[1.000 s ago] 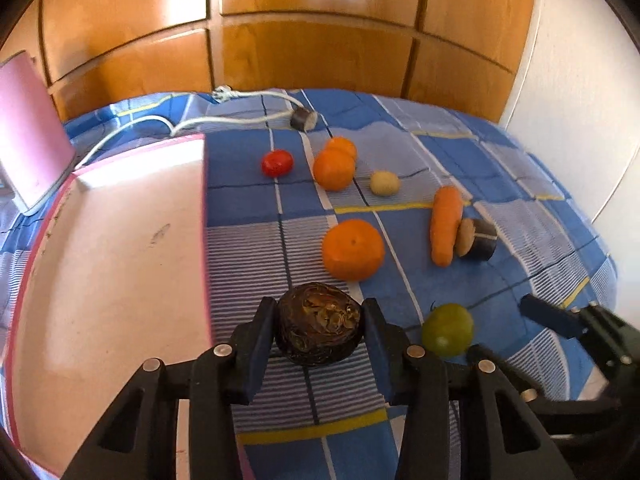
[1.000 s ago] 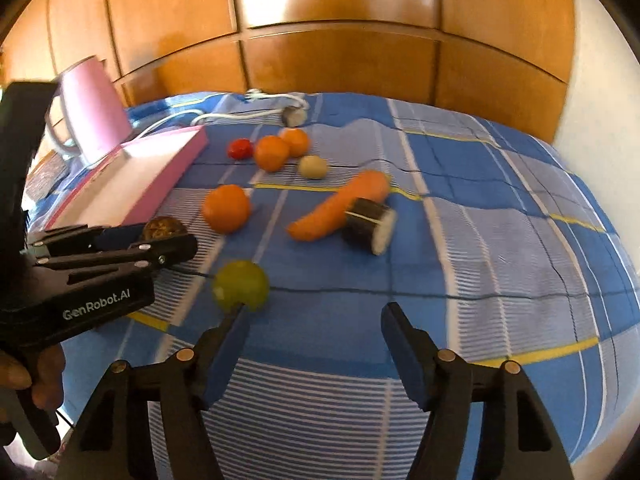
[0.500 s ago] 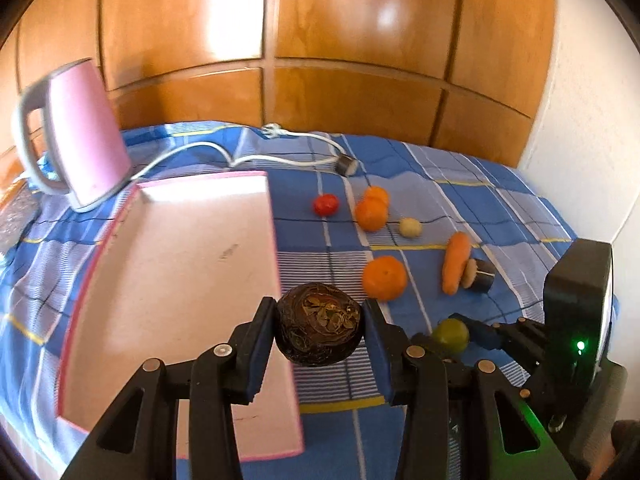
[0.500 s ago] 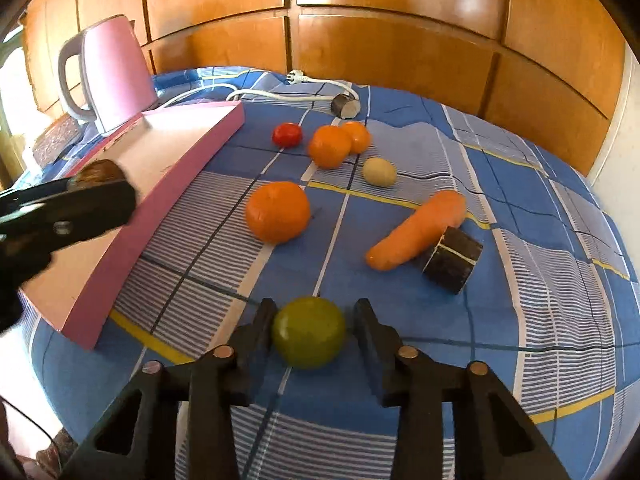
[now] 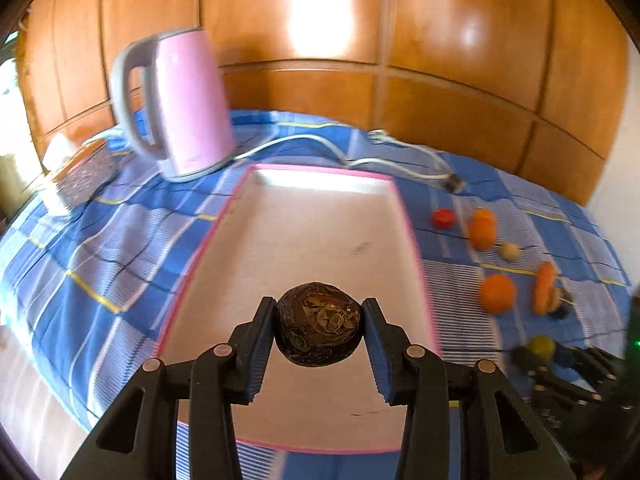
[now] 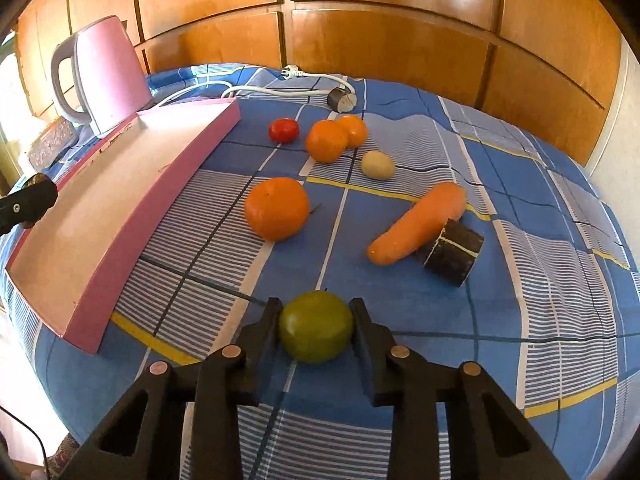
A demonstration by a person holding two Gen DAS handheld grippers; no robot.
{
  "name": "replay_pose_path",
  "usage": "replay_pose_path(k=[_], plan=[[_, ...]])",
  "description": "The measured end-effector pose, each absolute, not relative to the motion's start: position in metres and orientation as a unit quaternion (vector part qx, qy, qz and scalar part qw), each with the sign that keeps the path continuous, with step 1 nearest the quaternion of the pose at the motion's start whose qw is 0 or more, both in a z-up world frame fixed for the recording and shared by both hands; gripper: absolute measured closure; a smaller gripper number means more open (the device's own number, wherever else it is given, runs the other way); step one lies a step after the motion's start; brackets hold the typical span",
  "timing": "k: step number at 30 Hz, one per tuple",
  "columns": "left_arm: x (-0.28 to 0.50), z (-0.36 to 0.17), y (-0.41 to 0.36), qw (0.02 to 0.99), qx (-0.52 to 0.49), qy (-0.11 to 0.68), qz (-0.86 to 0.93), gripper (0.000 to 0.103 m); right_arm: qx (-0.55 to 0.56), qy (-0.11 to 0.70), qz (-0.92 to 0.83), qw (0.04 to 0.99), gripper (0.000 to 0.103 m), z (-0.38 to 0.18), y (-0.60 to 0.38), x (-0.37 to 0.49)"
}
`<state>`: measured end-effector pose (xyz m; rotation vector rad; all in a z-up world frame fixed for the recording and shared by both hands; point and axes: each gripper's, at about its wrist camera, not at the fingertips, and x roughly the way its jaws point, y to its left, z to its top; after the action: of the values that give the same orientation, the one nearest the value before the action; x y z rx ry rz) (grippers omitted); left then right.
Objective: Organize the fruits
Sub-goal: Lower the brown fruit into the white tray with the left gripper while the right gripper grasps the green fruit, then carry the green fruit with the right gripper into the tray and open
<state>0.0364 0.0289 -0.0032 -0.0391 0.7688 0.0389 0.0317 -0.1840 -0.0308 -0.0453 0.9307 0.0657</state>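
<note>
My left gripper (image 5: 319, 334) is shut on a dark brown wrinkled fruit (image 5: 319, 330) and holds it over the near part of the pink tray (image 5: 304, 216). My right gripper (image 6: 316, 330) is shut on a green round fruit (image 6: 316, 326) low over the blue checked cloth. On the cloth lie a large orange (image 6: 277, 208), two smaller oranges (image 6: 326, 140), a red tomato (image 6: 283, 130), a small pale potato (image 6: 377, 165), a carrot (image 6: 418, 222) and a dark cut eggplant piece (image 6: 454, 250). The tray (image 6: 120, 184) holds nothing.
A pink electric kettle (image 5: 178, 104) stands behind the tray, its white cord and plug (image 6: 296, 76) trailing across the cloth. A small dark cylinder (image 6: 342, 100) lies by the cord. A wooden panel wall (image 6: 360, 20) bounds the back. A patterned box (image 5: 76, 172) sits at far left.
My left gripper has swung left with the brown fruit, from beside the tray to over it. My right gripper moved in on the green fruit and closed on it.
</note>
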Motion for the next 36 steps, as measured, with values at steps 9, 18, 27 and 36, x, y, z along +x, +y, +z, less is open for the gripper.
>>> replay_pose_path(k=[9, 18, 27, 36], plan=[[0.042, -0.012, 0.057, 0.922, -0.039, 0.378, 0.069, 0.046, -0.034, 0.454, 0.022, 0.890, 0.070, -0.030, -0.179, 0.034], [0.030, 0.001, 0.060, 0.930, -0.049, 0.359, 0.066, 0.042, -0.027, 0.461, 0.028, 0.887, 0.070, -0.028, -0.175, 0.035], [0.020, 0.004, 0.063, 0.930, -0.056, 0.356, 0.072, 0.042, -0.024, 0.437, 0.079, 0.896, 0.070, -0.005, -0.150, 0.032], [0.011, 0.011, 0.076, 0.932, -0.068, 0.344, 0.086, 0.042, -0.025, 0.428, 0.151, 0.891, 0.070, 0.012, -0.105, 0.052]])
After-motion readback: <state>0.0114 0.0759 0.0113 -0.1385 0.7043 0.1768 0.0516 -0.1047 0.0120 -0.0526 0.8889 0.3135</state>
